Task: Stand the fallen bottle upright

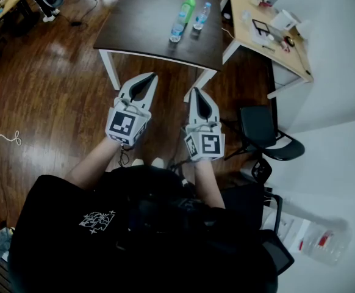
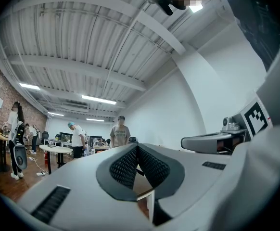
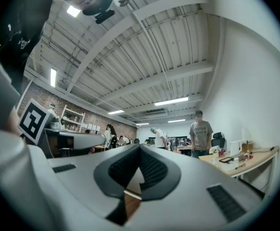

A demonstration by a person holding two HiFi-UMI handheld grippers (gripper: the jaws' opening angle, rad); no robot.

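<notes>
Three bottles are on a dark table (image 1: pixel 141 23) at the top of the head view: a green bottle (image 1: pixel 188 6), a clear bottle (image 1: pixel 177 30) just in front of it, and another clear bottle (image 1: pixel 202 16) to the right. From this steep angle I cannot tell which one lies down. My left gripper (image 1: pixel 152 75) and right gripper (image 1: pixel 196 90) are held side by side over the wooden floor, short of the table's near edge. Both are shut with nothing between the jaws. Each gripper view, left gripper (image 2: pixel 137 146) and right gripper (image 3: pixel 140 146), looks level across the room, with no bottle in sight.
A light wooden desk (image 1: pixel 287 54) with small items stands right of the dark table, against a white wall. A black chair (image 1: pixel 260 130) sits close to my right side. Cables trail on the floor at left (image 1: pixel 0 138). Several people stand far across the room (image 2: pixel 120 131).
</notes>
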